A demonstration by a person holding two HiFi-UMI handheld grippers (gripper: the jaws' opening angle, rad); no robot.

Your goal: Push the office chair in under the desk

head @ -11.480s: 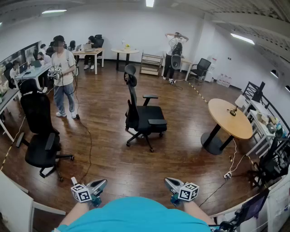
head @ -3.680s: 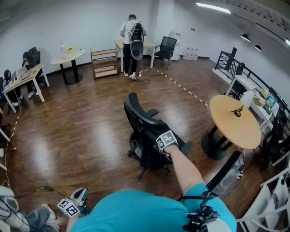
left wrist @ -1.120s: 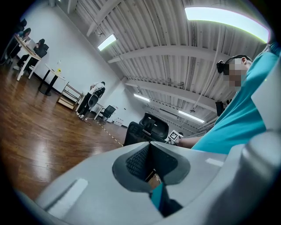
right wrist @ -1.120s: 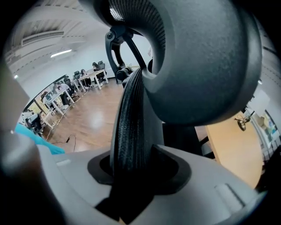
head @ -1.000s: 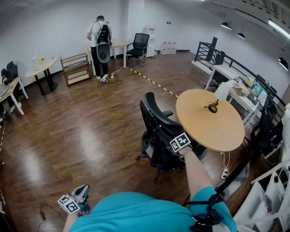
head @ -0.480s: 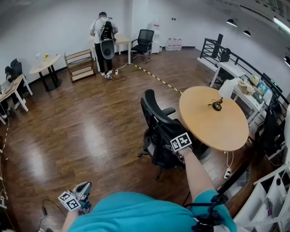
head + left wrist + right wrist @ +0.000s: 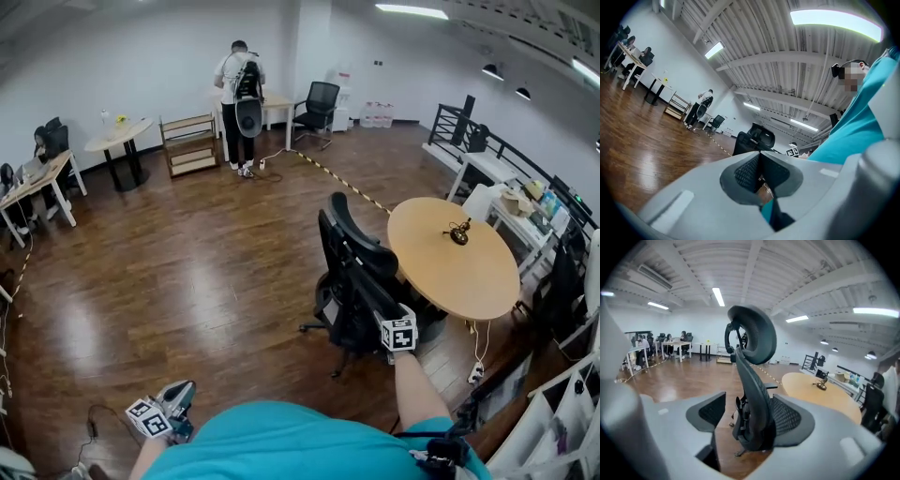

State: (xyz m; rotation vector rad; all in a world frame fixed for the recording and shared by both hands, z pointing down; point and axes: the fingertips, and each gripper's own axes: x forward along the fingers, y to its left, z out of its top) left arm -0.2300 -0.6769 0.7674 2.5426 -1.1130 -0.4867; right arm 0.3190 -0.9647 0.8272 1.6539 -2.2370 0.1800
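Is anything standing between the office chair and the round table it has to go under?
Nothing visible does. The office chair stands right beside the round table, seat toward the tabletop's edge. The right hand-held gripper is opening, with the backrest between its jaws. The floor under the table is mostly hidden.

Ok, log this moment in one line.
phase: letting go of chair | right gripper: jaws opening, chair between them | left gripper: shut, empty | chair: at table edge
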